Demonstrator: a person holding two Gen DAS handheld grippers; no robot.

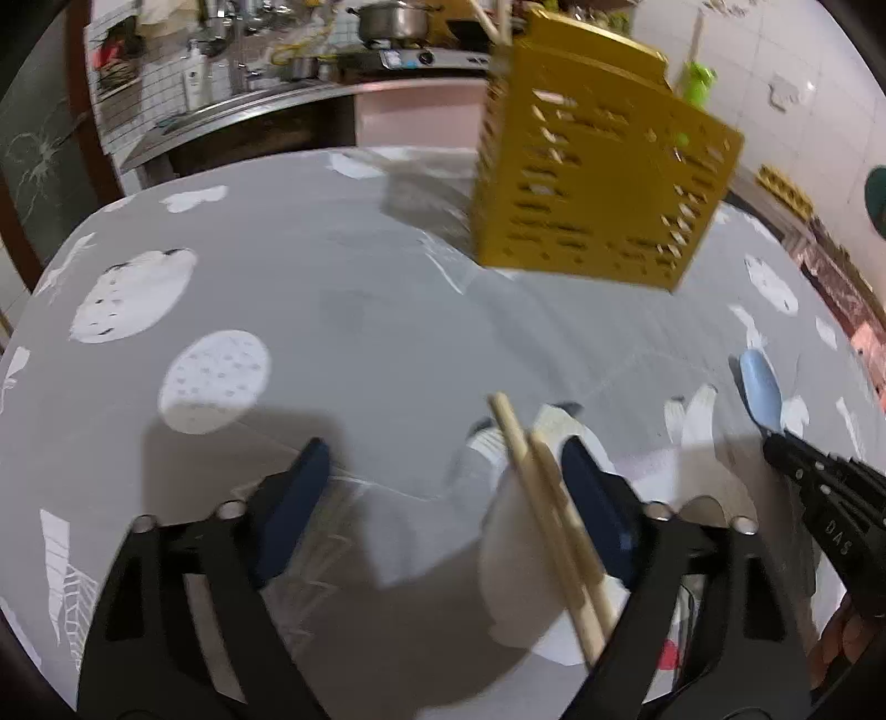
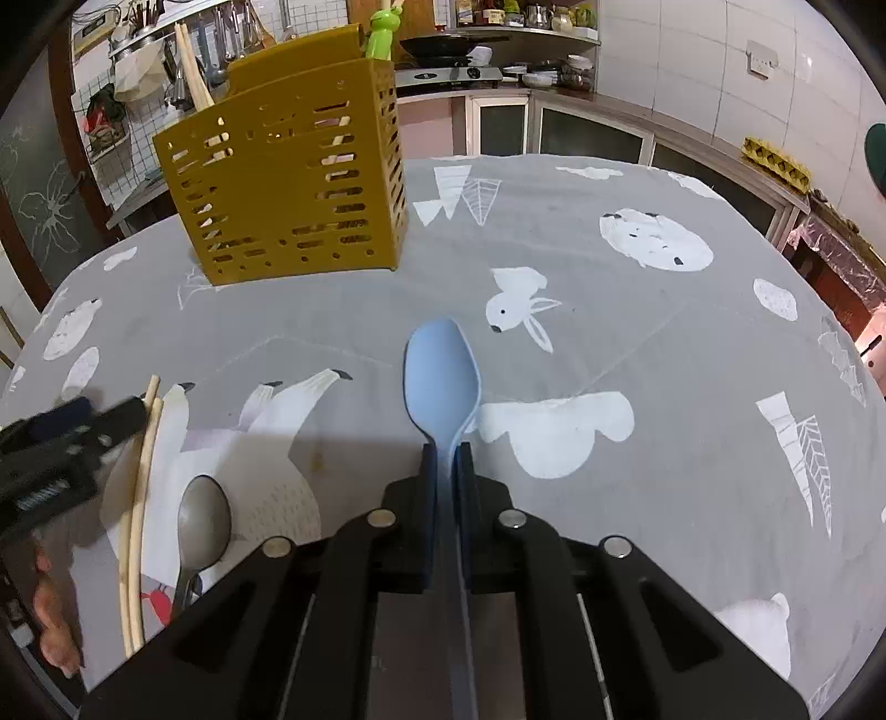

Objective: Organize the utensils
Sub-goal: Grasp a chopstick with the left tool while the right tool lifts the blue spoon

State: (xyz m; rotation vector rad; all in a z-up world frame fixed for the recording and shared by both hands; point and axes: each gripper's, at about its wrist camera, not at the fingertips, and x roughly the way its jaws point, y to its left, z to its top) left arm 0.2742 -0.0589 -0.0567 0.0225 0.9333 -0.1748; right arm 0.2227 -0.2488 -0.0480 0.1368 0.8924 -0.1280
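A yellow slotted utensil holder [image 2: 288,183] stands on the grey patterned tablecloth, with chopsticks [image 2: 191,72] sticking out of it; it also shows in the left wrist view [image 1: 598,171]. My right gripper [image 2: 446,459] is shut on a light blue spoon [image 2: 440,382], bowl pointing forward. My left gripper [image 1: 443,471] is open, with a pair of wooden chopsticks [image 1: 548,515] lying on the cloth just inside its right finger. A grey spoon [image 2: 202,526] lies beside the chopsticks [image 2: 138,515].
The round table [image 2: 637,343] has a kitchen counter with a stove and pots behind it [image 1: 387,33]. A yellow egg tray [image 2: 775,158] sits on the counter at right. A green bottle [image 2: 382,33] stands behind the holder.
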